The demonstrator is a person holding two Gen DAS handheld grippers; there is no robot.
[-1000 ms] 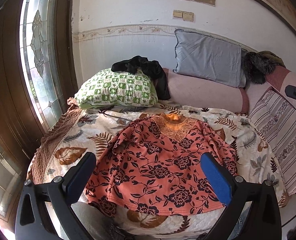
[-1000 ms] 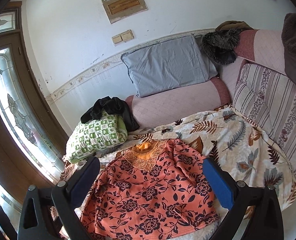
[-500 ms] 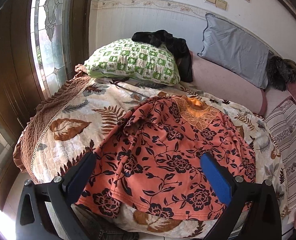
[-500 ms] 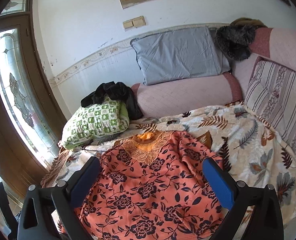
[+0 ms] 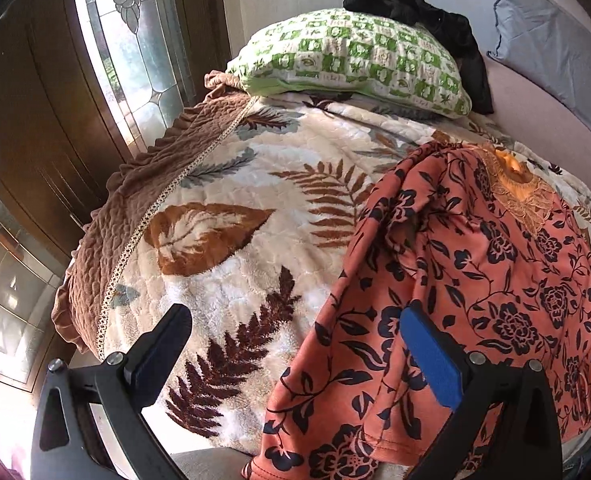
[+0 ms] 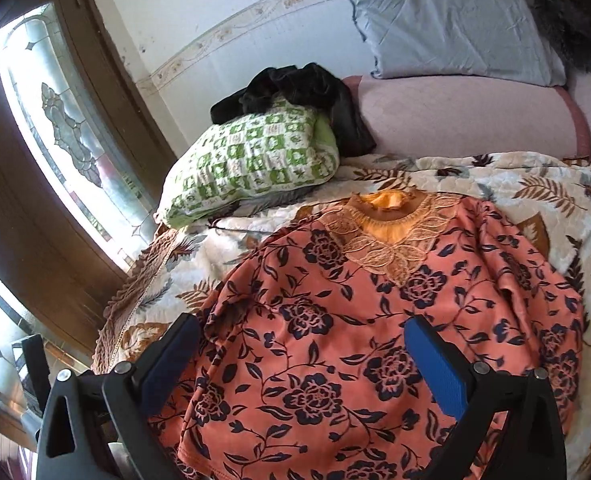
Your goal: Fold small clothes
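Both hand-held grippers are wide open over the orange flower top on the bed.

Left hand-held gripper (image 5: 295, 354) holds nothing and hangs by the top's left side edge, with the orange flower top (image 5: 475, 280) just to its right. Right hand-held gripper (image 6: 299, 364) holds nothing too and sits over the middle of the top, near the bottom hem. The top runs long from hem to collar, away from both. A leafy blanket (image 5: 235, 220) lies under it. A green pillow (image 5: 355, 56) sits far back, not in the way.

Blouse (image 6: 375, 340) on blanket (image 5: 235, 240); pillow (image 6: 251, 164) behind-left; dark garment (image 6: 295, 88) atop pillow.
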